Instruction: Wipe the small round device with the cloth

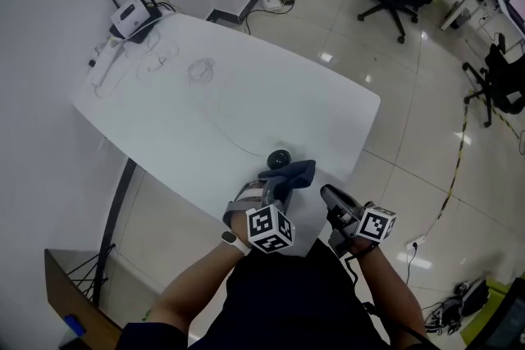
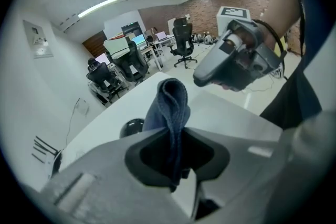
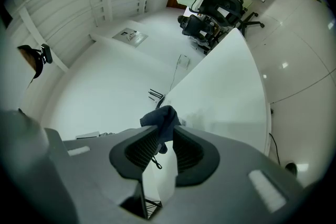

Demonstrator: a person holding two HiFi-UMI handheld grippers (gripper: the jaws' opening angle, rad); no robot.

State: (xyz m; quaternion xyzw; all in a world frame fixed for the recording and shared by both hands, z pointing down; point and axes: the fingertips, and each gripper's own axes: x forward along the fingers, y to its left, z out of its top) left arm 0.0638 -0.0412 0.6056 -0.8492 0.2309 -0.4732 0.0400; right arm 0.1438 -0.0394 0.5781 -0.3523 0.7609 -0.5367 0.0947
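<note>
Cloth [image 2: 170, 105] pinched tight in left tool [image 2: 174, 135]; right tool [image 3: 163, 138] half open.

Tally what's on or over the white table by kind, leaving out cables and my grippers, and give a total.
Cloth: 1
Small round device: 1
Router with antennas: 1
Total: 3

Lower end of cloth [image 2: 170, 107] buried inside left claw [image 2: 176, 144], small round device [image 1: 277, 157] partly hidden behind cloth
</note>
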